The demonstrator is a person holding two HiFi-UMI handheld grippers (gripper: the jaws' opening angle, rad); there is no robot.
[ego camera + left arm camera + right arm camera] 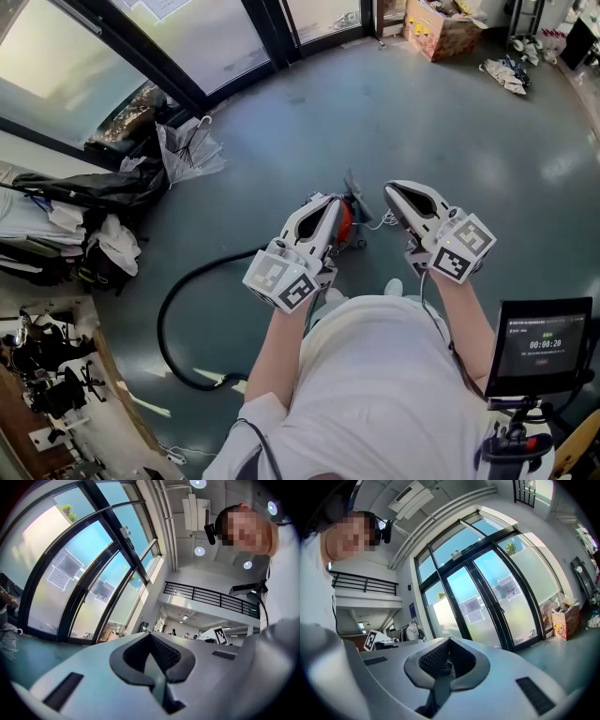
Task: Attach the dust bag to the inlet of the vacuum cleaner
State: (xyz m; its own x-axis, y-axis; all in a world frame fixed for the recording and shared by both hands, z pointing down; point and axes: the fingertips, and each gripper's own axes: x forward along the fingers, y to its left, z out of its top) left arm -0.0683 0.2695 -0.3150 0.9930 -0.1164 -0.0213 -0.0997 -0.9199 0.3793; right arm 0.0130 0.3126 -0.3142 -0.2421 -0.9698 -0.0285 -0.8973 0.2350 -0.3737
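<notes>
The red vacuum cleaner lies on the grey floor in the head view, mostly hidden under my left gripper. Its black hose loops away to the left. A dark grey part juts from its far end, and I cannot make out a dust bag. My right gripper is held just right of the vacuum, above the floor. Both grippers point level. In the left gripper view the jaws of the left gripper are shut and hold nothing. The right gripper is also shut and holds nothing.
Glass doors run along the far left. A folded umbrella and piled bags and clothes lie beside them. A cardboard box stands at the back. A timer screen on a stand is at my right.
</notes>
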